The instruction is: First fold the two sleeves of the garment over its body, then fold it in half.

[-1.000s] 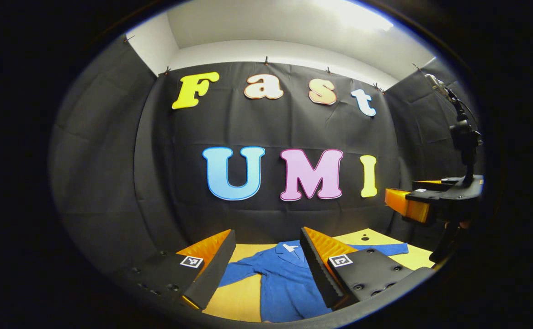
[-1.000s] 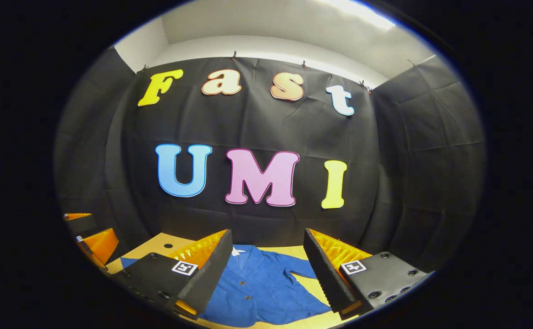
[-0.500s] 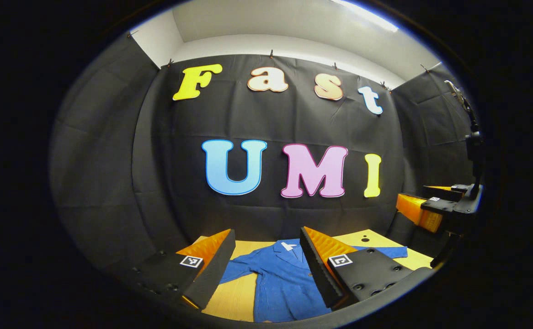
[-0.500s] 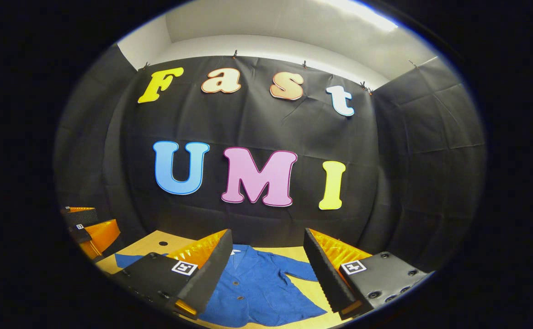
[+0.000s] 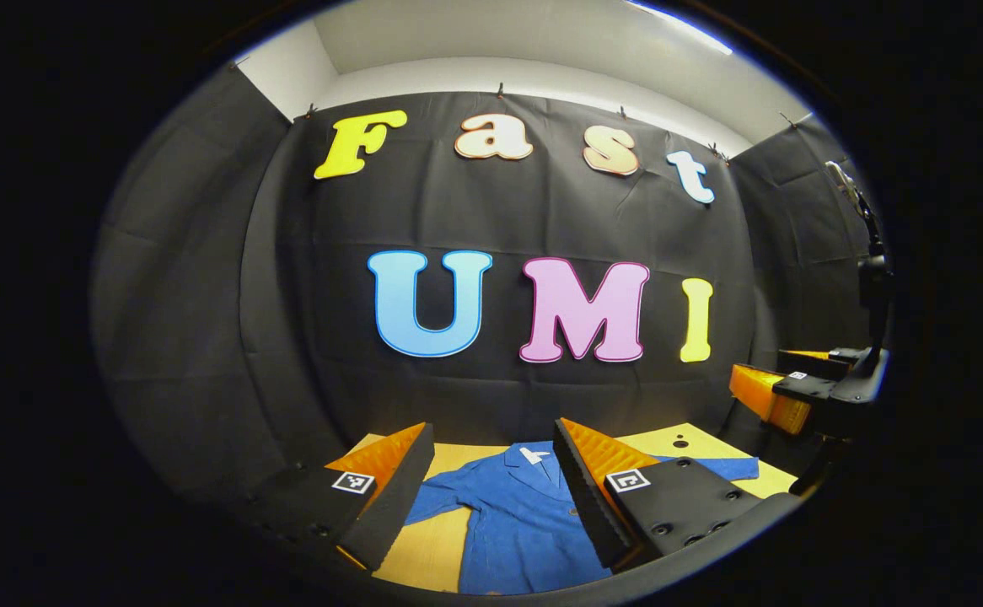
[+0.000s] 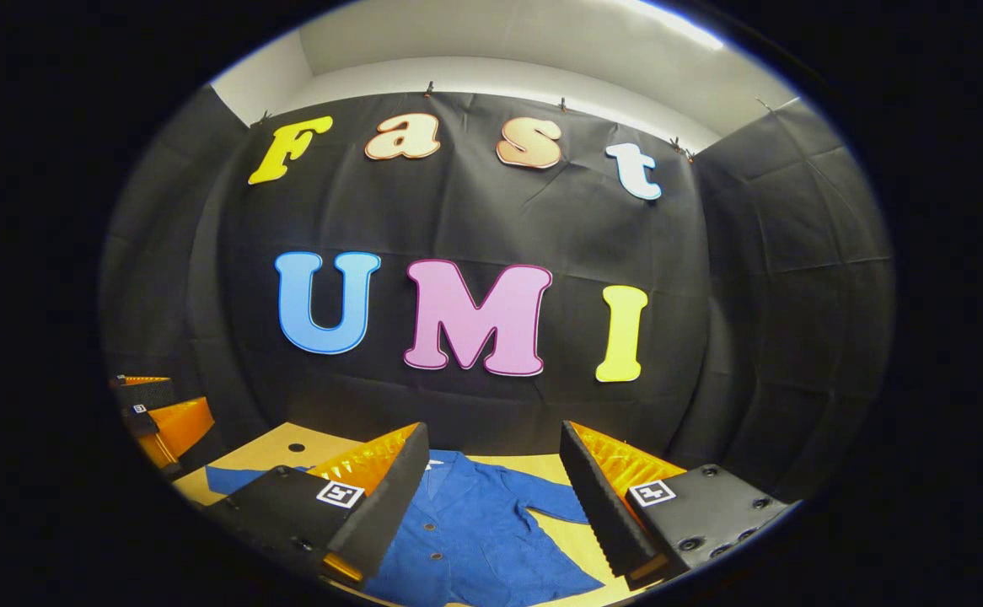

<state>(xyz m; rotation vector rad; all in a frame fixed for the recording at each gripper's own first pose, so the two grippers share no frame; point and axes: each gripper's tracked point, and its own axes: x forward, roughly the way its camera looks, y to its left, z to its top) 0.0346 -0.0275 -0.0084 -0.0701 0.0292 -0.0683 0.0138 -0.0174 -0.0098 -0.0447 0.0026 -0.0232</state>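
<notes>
Blue garment [image 5: 512, 523] flat on yellow table [image 5: 437, 552], sleeves outspread, unfolded; left tongs [image 5: 491, 472] and right tongs [image 6: 491, 476] both spread wide, empty, held above garment, touching nothing.

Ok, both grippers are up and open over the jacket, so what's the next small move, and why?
Probably lower the left gripper toward the sleeve spread out to the side of the blue jacket on the table. The jacket lies flat and unfolded, and both grippers hang open above it, the right gripper holding nothing.
</notes>
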